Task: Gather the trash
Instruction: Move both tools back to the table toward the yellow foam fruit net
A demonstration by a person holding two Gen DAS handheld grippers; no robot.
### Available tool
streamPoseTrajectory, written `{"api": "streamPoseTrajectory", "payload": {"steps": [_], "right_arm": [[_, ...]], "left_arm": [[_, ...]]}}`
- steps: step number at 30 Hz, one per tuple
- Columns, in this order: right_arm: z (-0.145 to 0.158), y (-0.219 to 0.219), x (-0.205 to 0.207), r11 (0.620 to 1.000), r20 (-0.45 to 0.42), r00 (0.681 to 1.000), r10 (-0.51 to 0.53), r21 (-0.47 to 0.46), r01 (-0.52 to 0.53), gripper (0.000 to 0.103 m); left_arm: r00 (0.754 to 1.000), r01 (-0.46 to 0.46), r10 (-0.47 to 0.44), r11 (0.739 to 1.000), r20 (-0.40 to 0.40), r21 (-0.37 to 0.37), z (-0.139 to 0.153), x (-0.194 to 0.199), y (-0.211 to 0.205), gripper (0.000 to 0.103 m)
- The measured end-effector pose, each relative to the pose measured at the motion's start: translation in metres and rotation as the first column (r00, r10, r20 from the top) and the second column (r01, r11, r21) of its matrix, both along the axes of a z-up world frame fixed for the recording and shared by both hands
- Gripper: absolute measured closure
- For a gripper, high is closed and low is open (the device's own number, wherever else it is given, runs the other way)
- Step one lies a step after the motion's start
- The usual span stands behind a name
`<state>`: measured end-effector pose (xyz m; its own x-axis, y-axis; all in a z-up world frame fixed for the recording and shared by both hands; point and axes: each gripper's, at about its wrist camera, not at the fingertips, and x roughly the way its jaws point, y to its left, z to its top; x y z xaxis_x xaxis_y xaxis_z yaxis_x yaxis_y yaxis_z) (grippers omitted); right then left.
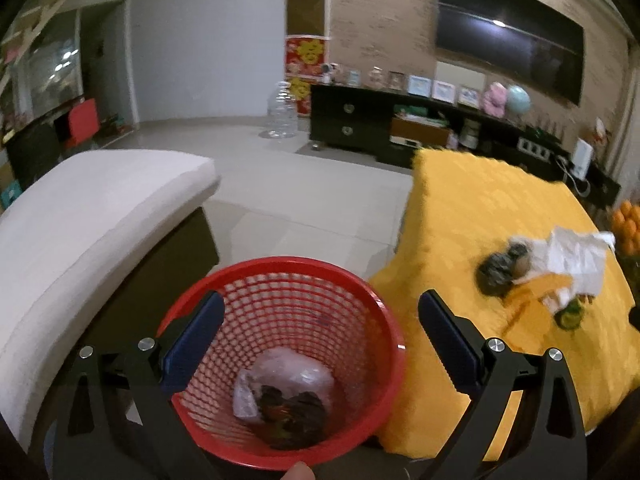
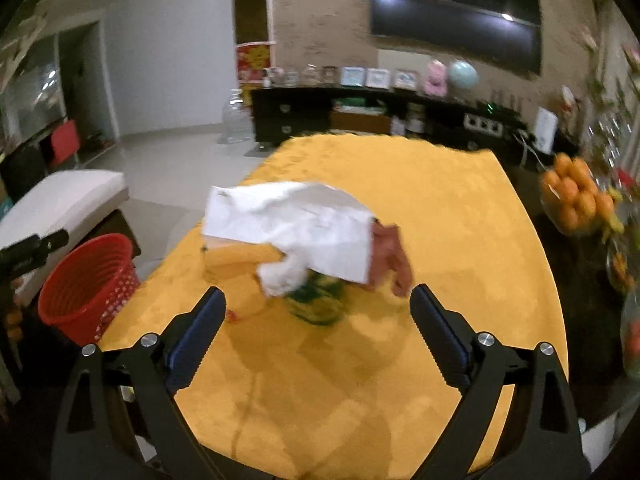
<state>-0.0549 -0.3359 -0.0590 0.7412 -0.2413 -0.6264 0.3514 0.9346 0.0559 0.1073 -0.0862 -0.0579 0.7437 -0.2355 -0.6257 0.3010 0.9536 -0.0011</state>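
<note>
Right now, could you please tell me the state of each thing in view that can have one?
Left gripper: open, empty, over the basket.
Right gripper: open, empty, above the table.
Red basket: upright, holding bagged trash.
White paper: crumpled, lying on the yellow tablecloth.
Green can: on the tablecloth, blurred.

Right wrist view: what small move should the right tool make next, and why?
Probably ease the right tool forward onto the white paper and close. Its jaws stand open and empty, the litter on the yellow tablecloth lies just ahead, and the red basket waits beside the table.
</note>
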Motion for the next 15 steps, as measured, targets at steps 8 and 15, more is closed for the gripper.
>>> {"api": "streamPoseTrajectory", "payload": {"steps": [8,15], "right_arm": [[-0.008,-0.027,-0.013,0.996,0.008,0.997,-0.079,0.052,0.078,0.012],[-0.014,-0.037,-0.02,0.993,0.005,0.996,-0.09,0.082,0.09,0.012]], "left_arm": [[0.975,0.22,-0.218,0.974,-0.038,0.057,-0.014,-0.023,-0.069,0.009],[0.905,0.419,-0.406,0.902,-0.124,0.1,-0.041,-0.03,-0.139,0.009]]}}
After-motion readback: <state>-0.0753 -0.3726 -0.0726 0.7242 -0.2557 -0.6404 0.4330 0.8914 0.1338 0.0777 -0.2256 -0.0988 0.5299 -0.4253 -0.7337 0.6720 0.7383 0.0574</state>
